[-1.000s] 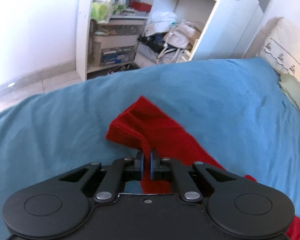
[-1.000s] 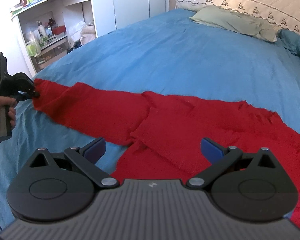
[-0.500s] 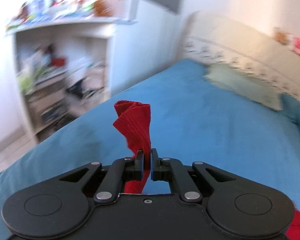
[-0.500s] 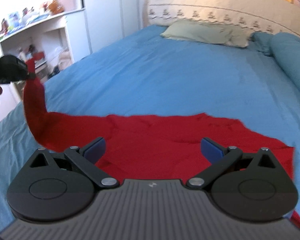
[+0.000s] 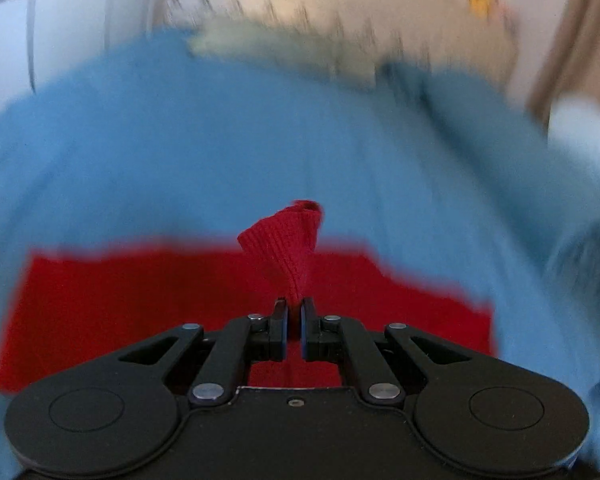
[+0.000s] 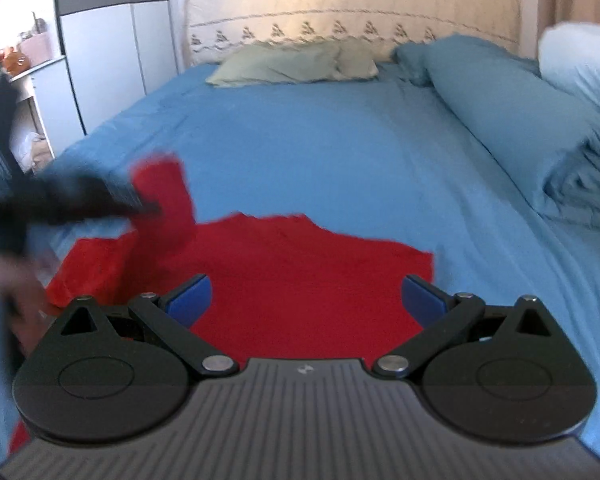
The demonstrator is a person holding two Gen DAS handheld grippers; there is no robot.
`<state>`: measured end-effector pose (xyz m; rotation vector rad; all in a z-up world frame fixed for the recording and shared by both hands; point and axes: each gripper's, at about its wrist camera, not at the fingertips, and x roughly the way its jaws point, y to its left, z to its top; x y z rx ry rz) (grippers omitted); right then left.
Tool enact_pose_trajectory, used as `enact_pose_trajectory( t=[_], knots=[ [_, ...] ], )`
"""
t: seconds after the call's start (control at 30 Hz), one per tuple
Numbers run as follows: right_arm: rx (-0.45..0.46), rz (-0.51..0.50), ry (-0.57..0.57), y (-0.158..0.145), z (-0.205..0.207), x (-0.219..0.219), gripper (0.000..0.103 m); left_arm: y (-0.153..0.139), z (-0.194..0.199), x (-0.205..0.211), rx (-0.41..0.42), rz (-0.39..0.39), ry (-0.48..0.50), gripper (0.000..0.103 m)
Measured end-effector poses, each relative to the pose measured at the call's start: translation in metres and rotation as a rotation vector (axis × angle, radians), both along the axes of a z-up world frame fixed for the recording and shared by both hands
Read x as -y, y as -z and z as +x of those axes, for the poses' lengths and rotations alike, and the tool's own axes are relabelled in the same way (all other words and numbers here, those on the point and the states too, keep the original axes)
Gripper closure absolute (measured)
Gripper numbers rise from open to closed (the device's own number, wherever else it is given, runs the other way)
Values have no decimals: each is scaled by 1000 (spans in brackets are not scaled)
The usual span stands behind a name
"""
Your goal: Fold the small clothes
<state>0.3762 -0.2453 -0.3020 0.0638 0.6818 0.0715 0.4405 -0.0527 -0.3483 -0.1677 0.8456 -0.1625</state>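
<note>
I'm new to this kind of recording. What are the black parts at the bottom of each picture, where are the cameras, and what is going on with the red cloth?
No robot here: a person holds a hand-held gripper in each hand, each with a wide-angle camera looking along its two fingers. The black parts are those tools.

The left camera's picture shows the left hand-held gripper, shut on a bunched end of the red garment; that picture is blurred.

The right camera's picture shows the right hand-held gripper with its blue pads wide apart, holding nothing, above the garment. The left tool appears there as a dark blur at the left, lifting the pinched end.

The garment lies on a bed with a blue sheet; pillows sit by the headboard.
</note>
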Motion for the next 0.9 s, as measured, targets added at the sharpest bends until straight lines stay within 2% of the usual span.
enact_pose_trajectory(
  t=[0.1,0.17,0.23,0.3,0.37,0.47,0.6,0.67,0.73,0.8,0.9],
  knots=[
    [-22,11,1,13,-3,26,0,48,-2,25,-79,57,31,98],
    [-31,26,-6,22,-4,40,0,58,-4,31,-87,71,34,97],
    [-38,46,-14,27,-5,47,0,55,-6,31,-79,80,32,95],
    [-48,76,-19,32,-7,52,0,48,-5,29,-82,69,32,84],
    [-67,110,-18,34,-4,57,0,38,-6,23,-86,35,32,48],
    [-100,160,-13,34,-2,56,0,17,-15,3,-54,25,-2,32],
    [-173,245,-36,35,13,43,0,-14,-26,-41,-41,29,-87,27],
    [-215,308,-33,41,22,34,0,-20,-30,-63,-53,26,-130,24],
    [-245,370,-14,48,28,23,0,-24,-38,-85,-66,29,-170,17],
    [-267,421,27,59,36,10,0,-25,-47,-102,-78,29,-196,16],
    [-284,474,100,76,47,-9,13,-19,-55,-121,-89,33,-213,16]
  ],
)
